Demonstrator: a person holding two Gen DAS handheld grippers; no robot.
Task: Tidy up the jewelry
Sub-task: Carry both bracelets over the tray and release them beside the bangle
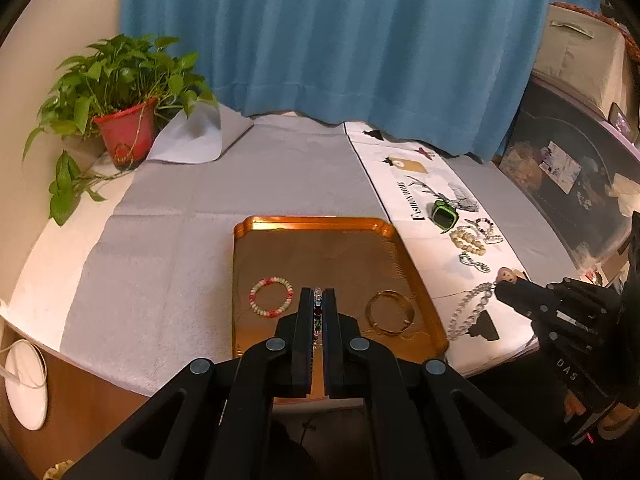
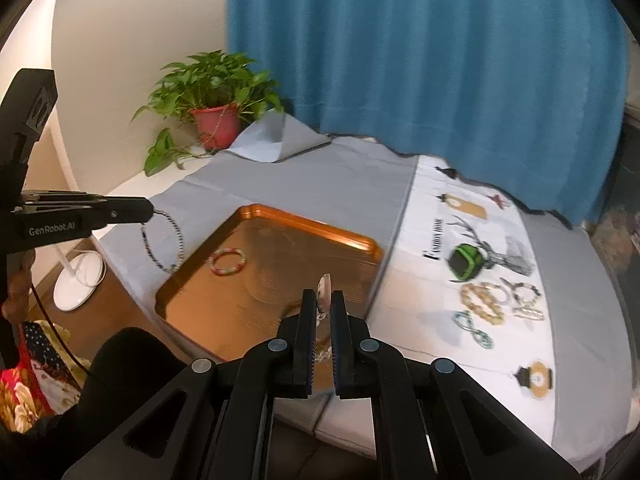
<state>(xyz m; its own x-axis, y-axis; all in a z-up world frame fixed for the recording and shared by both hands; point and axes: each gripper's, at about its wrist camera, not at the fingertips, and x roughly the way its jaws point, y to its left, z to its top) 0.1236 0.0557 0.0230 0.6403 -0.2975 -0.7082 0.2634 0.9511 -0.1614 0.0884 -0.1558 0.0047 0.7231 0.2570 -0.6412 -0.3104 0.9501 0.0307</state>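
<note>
My left gripper (image 1: 318,293) is shut on a strand of dark and clear beads (image 1: 317,312) above the orange tray (image 1: 320,223). From the right wrist view the same strand (image 2: 162,242) hangs as a loop from the left gripper (image 2: 149,212), over the tray's left edge. A red, white and green bead bracelet (image 1: 271,297) and a gold bangle (image 1: 390,311) lie in the tray. My right gripper (image 2: 323,294) is shut on a pearly necklace with a pale pendant (image 2: 323,289). Seen from the left wrist, that necklace (image 1: 468,312) trails from the right gripper (image 1: 501,286) onto the white cloth.
On the printed white cloth (image 2: 420,280) right of the tray lie a green watch (image 2: 466,262), a cream bead bracelet (image 2: 482,302) and several smaller chains. A potted plant (image 1: 124,128) stands at the back left, a blue curtain (image 1: 340,40) behind. Grey cloth (image 1: 160,260) covers the table.
</note>
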